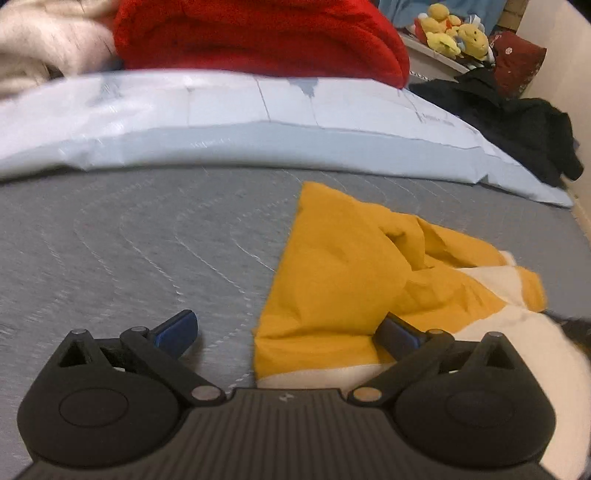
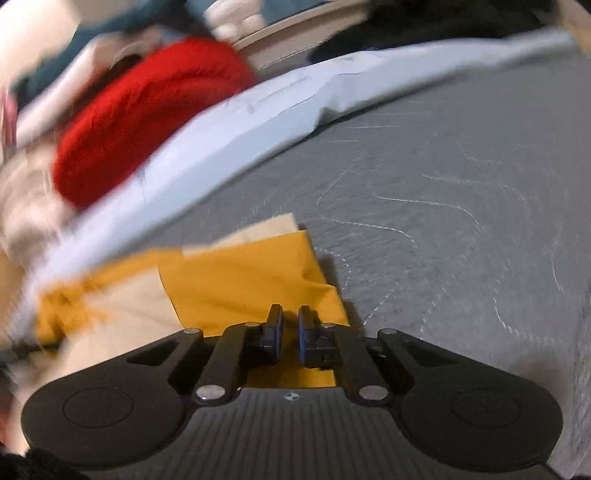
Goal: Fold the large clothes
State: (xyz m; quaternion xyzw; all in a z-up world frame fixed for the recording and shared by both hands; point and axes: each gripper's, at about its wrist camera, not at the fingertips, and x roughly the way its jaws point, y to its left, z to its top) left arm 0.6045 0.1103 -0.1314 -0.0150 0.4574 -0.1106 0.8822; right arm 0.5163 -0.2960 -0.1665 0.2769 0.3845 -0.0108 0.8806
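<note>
- On the grey quilted mattress (image 1: 129, 240), the yellow-and-cream garment (image 1: 343, 280) lay crumpled, bunched toward the right of the left wrist view; no neat fold was visible, so the task looked early or mid-way.
- Left gripper (image 1: 288, 332) was spread wide, nothing between the fingers; its right finger (image 1: 399, 336) sat over the garment's near edge, its left finger over bare mattress. Contact with the cloth could not be told.
- Right gripper (image 2: 290, 332) had its fingers drawn nearly together with a thin gap; it sat low over the garment's yellow panel (image 2: 240, 273), near that panel's right edge. Whether cloth was pinched in the gap could not be told, since the view was motion-blurred.
- Left to do, by my judgement: spread the garment flat, line up the edges, then fold it over.
- Garment's left edge ran straight, from a far corner (image 1: 306, 186) down toward the left gripper, a usable grab line.
- Open room: wide bare mattress left of the garment in the left wrist view, and right and far of it in the right wrist view.
- Far limit: the pale blue folded sheet (image 1: 258, 110) ran across the mattress, with the red blanket (image 1: 258, 37) piled behind it.
- Far right: dark clothes (image 1: 517, 122) and plush toys (image 1: 454, 33), well apart from the garment.
</note>
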